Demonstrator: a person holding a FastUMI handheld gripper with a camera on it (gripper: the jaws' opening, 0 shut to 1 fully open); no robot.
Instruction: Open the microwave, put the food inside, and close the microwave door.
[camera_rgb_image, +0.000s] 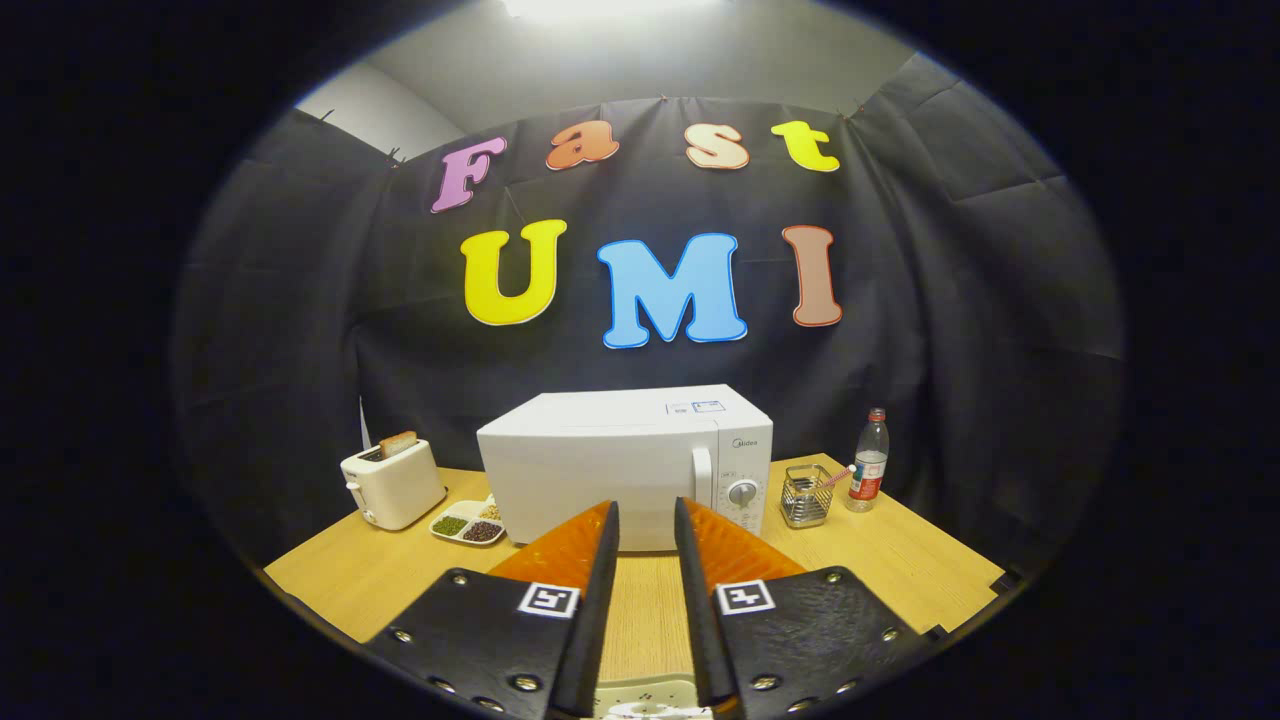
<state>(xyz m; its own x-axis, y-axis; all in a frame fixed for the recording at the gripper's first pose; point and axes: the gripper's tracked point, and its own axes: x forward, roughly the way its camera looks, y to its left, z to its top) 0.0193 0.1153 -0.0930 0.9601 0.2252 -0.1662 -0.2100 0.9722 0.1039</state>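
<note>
Tongs (646, 520) narrow and empty, door shut: steer to the handle (702, 475) at one o'clock on the microwave (590, 450), hook it squarely.

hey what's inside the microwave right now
Cannot tell: the microwave door is closed and hides the inside. The tongs are open, empty, just short of it.

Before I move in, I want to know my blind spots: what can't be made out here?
- Microwave inside: hidden by its shut door, gripper view.
- Microwave's lower front: covered by the fingers of the gripper, which stand apart, holding nothing.
- White object below the fingers: cut off, kind unclear.
- Divided dish: contents too small to name.
- Wire holder: contents too small.
</note>
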